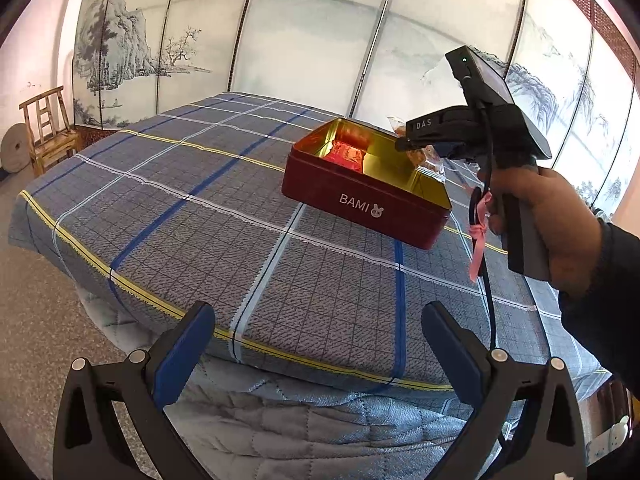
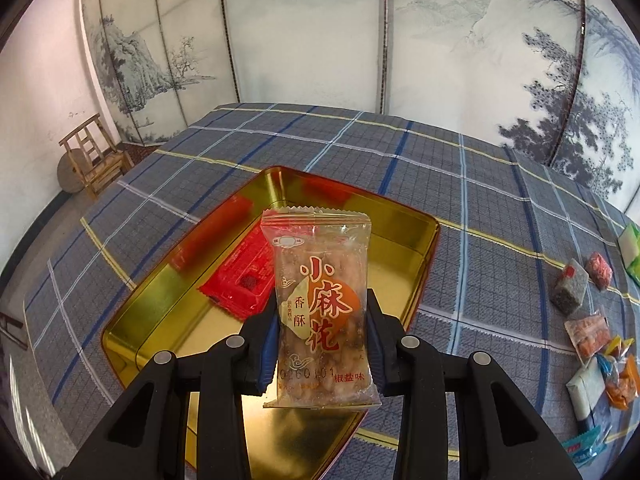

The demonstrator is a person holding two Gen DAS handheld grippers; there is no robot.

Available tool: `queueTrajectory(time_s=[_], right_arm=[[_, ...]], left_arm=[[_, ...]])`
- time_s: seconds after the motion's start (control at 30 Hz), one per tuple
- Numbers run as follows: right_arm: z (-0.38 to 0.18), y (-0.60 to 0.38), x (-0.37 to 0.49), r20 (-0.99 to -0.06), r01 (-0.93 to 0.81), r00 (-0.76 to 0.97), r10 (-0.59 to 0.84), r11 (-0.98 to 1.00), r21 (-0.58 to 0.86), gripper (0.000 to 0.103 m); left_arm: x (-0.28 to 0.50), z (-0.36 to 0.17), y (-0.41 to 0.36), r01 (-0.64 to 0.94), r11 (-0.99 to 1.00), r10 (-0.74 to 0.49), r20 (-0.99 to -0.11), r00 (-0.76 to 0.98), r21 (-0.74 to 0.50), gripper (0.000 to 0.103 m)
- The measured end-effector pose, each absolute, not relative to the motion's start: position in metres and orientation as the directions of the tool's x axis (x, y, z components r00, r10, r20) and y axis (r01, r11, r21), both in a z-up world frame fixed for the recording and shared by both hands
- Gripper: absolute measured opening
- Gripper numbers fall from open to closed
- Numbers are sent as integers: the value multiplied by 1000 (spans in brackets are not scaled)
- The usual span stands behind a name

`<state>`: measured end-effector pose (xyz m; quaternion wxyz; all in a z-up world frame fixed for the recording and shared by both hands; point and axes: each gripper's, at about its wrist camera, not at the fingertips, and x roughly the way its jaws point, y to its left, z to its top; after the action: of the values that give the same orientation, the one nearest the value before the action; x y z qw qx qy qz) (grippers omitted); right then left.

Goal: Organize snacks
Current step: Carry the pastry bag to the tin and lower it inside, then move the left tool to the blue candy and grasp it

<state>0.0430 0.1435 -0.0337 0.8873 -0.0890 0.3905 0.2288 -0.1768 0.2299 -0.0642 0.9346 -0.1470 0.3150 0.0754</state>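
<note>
The fingers (image 2: 374, 320) of the right gripper (image 2: 322, 334) are closed on a clear snack packet (image 2: 320, 308) printed with red characters, held upright above the open red tin (image 2: 424, 236). A red packet (image 2: 244, 276) lies inside the tin on its gold floor. The tin sits on a blue plaid bedspread (image 2: 480, 208); to its right, well apart, loose wrapped snacks (image 2: 592, 320) lie scattered. The left gripper (image 1: 316, 344) is spread wide and holds nothing, near the bed's edge.

A folding screen (image 2: 320, 40) painted with misty mountains and pines is seen far ahead of the claw. A wooden chair (image 2: 96, 156) (a round stone disc (image 1: 16, 146) behind it) is set far left, on speckled floor (image 1: 36, 320).
</note>
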Motion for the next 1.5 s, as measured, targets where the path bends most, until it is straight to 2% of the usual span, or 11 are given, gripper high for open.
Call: queueTrajectory(time_s=[0.27,0.9,0.97,1.0,1.03,1.1,1.23,1.37,1.5], right_arm=[[-56,165,14,-778,-611,496,386,792,3,38],[-74,178,9,-811,-669,409,418,742,44,40],[-72,177,8,-806,-675,404,432,736,56,48],[-68,175,5,-794,-683,406,453,728,66,58],[-62,171,2,-773,-687,422,473,723,68,63],[-42,154,-8,-700,-695,477,531,715,69,67],[-9,88,-17,-566,-651,612,552,758,35,89],[0,-28,5,-508,-459,750,424,886,62,93],[-17,-164,39,-524,-123,842,126,992,41,94]], left_arm=[[-175,-71,228,-228,947,37,-628,778,-226,102],[-174,-73,222,-229,953,49,-646,762,-197,102],[-174,-71,221,-228,955,54,-646,762,-189,102],[-174,-70,220,-226,956,56,-643,764,-186,102],[-175,-68,218,-221,959,58,-638,768,-179,102],[-175,-62,214,-210,965,68,-625,777,-157,102],[-167,-48,200,-148,983,57,-592,804,-107,102],[-138,-33,170,-32,995,-29,-578,815,-96,102],[-96,-16,121,117,986,-164,-587,793,-117,102]])
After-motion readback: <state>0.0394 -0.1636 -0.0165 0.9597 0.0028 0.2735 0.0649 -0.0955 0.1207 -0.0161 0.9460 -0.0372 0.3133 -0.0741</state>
